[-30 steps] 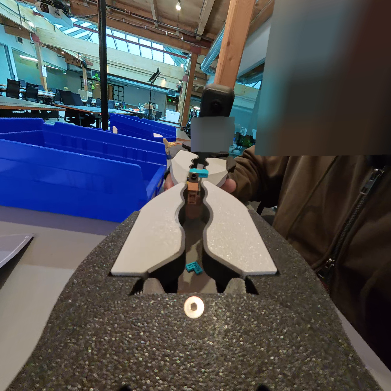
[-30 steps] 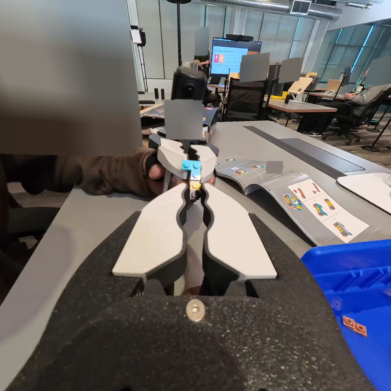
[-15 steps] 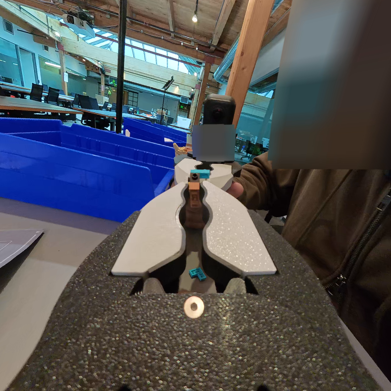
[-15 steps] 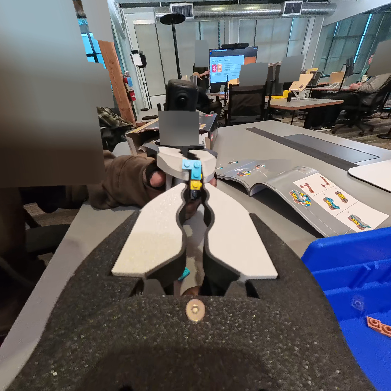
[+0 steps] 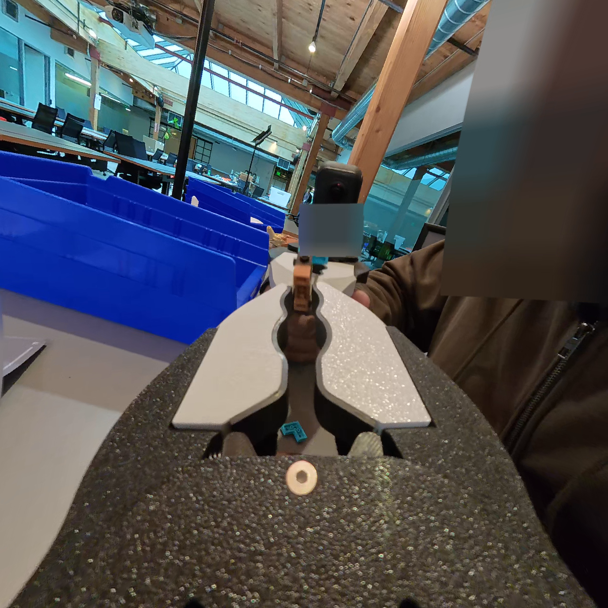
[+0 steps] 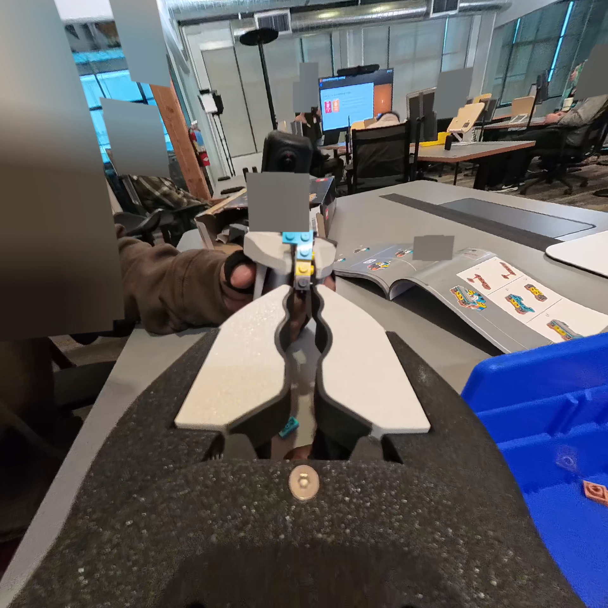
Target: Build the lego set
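Two grippers, the left gripper (image 5: 301, 289) and the right gripper (image 6: 303, 289), meet tip to tip above the surface (image 6: 378, 217), jaws pinching the small lego assembly (image 6: 302, 260) between them, probably to press bricks together.

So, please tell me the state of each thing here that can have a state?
left tongs: shut on lego assembly
right tongs: shut on the same assembly
teal corner plate: loose on table
instruction booklet: open
blue bin: holds a loose brown plate
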### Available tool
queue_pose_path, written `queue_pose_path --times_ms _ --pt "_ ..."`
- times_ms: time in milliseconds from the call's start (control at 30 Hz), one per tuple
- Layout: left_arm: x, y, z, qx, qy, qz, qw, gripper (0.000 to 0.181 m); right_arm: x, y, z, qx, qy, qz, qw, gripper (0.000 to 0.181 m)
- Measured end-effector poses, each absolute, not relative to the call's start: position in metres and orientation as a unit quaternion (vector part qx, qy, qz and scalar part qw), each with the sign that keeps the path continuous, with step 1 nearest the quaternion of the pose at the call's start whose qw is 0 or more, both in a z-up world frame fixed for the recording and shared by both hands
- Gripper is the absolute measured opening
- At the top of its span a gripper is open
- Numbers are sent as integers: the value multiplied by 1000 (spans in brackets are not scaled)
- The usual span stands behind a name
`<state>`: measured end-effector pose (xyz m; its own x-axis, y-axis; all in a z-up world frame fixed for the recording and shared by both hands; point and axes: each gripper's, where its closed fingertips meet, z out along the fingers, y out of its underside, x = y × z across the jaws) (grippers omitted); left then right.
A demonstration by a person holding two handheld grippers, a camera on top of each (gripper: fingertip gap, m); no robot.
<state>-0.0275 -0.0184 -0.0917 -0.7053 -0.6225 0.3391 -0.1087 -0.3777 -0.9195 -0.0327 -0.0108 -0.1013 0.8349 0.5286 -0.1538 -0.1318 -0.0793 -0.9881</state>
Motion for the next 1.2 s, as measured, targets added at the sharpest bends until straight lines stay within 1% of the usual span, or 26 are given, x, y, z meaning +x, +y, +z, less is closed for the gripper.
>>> queue_pose_path --times_ms 367,467,533,733,867,933,1000,1100,1200 --pt "-27 -22 -92 -345 533 -753 171 9 -34 -11 -101 -691 -142 254 661 10" --pt "-27 -21 -94 -344 542 -746 180 8 -34 -11 -103 -698 -160 233 657 11" --pt "-27 -17 -93 -345 543 -740 195 8 -32 -12 -111 -719 -193 204 637 11" --pt "-26 -9 -98 -360 553 -724 203 8 -37 -28 -158 -785 -342 129 501 12" --pt "-27 -13 -103 -357 573 -710 199 8 -43 -31 -191 -804 -387 89 443 20" --pt "-28 -15 -105 -355 584 -704 194 8 -44 -32 -200 -809 -398 82 424 24" --pt "-29 -16 -106 -353 590 -700 192 8 -44 -31 -201 -811 -396 82 423 25" --pt "-30 -17 -108 -352 596 -697 188 8 -42 -29 -206 -823 -389 74 407 23" --pt "-31 -18 -109 -350 602 -693 187 8 -44 -31 -206 -821 -396 75 405 16"
